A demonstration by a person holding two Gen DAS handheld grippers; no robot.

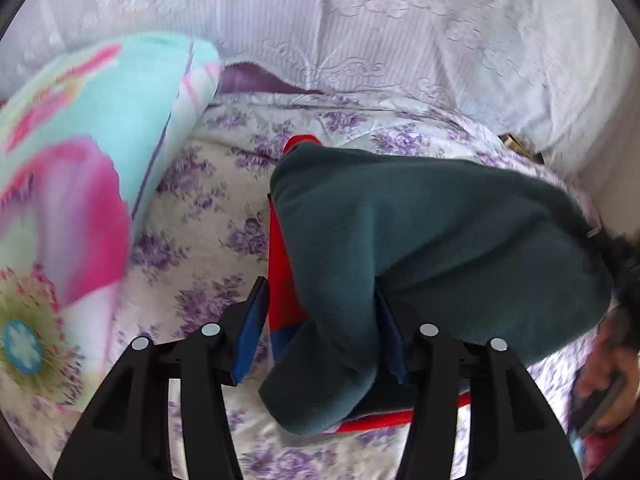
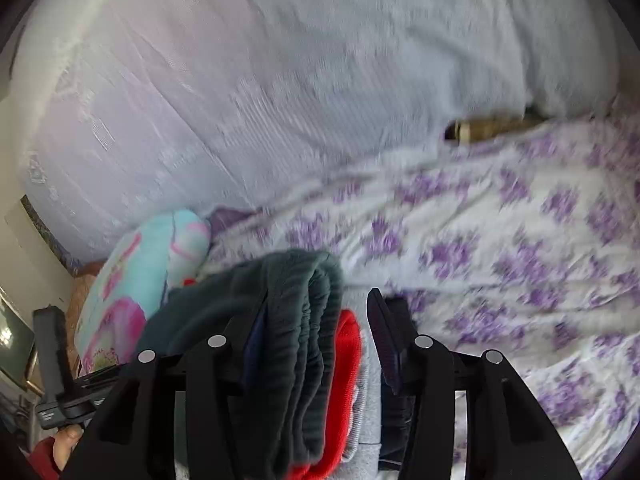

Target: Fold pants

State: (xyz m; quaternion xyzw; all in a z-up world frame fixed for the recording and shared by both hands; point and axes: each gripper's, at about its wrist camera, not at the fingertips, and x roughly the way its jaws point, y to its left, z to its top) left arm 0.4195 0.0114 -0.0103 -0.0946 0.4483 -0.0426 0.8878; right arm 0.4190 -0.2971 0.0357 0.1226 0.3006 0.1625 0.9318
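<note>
The teal pants [image 1: 420, 248], red-lined and bunched on the bed [image 1: 208, 216] beside the flowered pillow [image 1: 80, 152], sat between both parted claws, left claw [image 1: 320, 332] and right claw [image 2: 312, 344], neither visibly pinching, so layers could slip and spoil the fold.

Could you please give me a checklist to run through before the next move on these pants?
1. Left gripper has pants between its jaws: ok.
2. Right gripper around the stacked folds: ok.
3. Jaws fully clamped: cannot tell.
4. Red garment separate from the pants: not ok, it lies bunched with them.
5. Pillow apart from the pants: ok.
6. Bedsheet flat: ok.
</note>
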